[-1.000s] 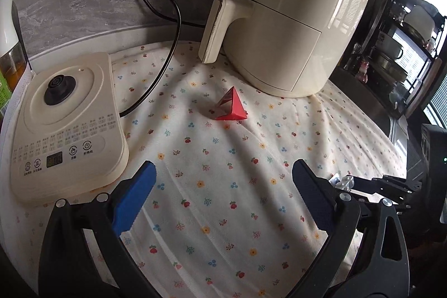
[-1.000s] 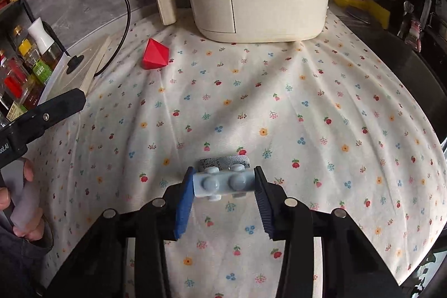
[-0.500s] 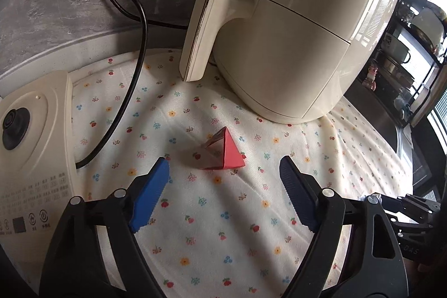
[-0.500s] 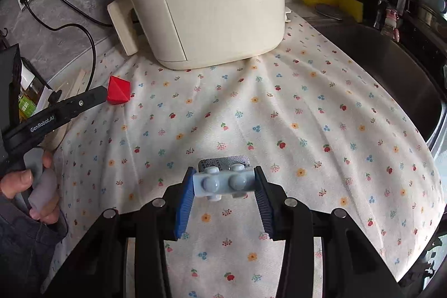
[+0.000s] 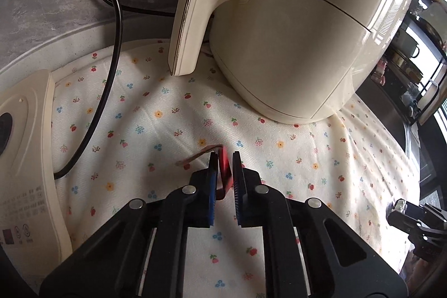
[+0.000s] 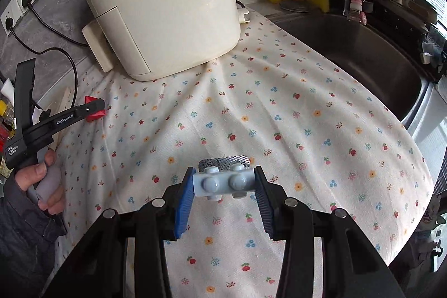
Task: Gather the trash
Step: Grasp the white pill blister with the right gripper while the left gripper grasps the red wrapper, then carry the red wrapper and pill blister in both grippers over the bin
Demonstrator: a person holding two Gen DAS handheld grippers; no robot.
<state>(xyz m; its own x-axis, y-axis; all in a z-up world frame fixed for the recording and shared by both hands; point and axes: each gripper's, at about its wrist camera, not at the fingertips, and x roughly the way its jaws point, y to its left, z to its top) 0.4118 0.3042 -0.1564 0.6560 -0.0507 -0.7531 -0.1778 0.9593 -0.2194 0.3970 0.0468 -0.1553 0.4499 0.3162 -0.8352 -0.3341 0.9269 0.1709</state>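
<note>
Left gripper [image 5: 223,158]: jaws have just been closing and now pinch the red folded-paper pyramid [image 5: 224,162], flattened between the blue pads where it lies on the floral cotton cloth [image 5: 307,158], just in front of the cream air fryer [image 5: 293,32]. The grip low on the paper appears meant to secure the scrap for lifting. The gripper slants down toward the cloth, the person's hand [image 6: 42,180] wrapped round its handle. Right gripper [image 6: 223,183]: held half-wide, clamped on a pale blue studded plastic brick [image 6: 223,182] with a silver foil blister strip [image 6: 223,161] behind it, evidently trash already collected. It is tilted steeply downward, clear of the cloth.
</note>
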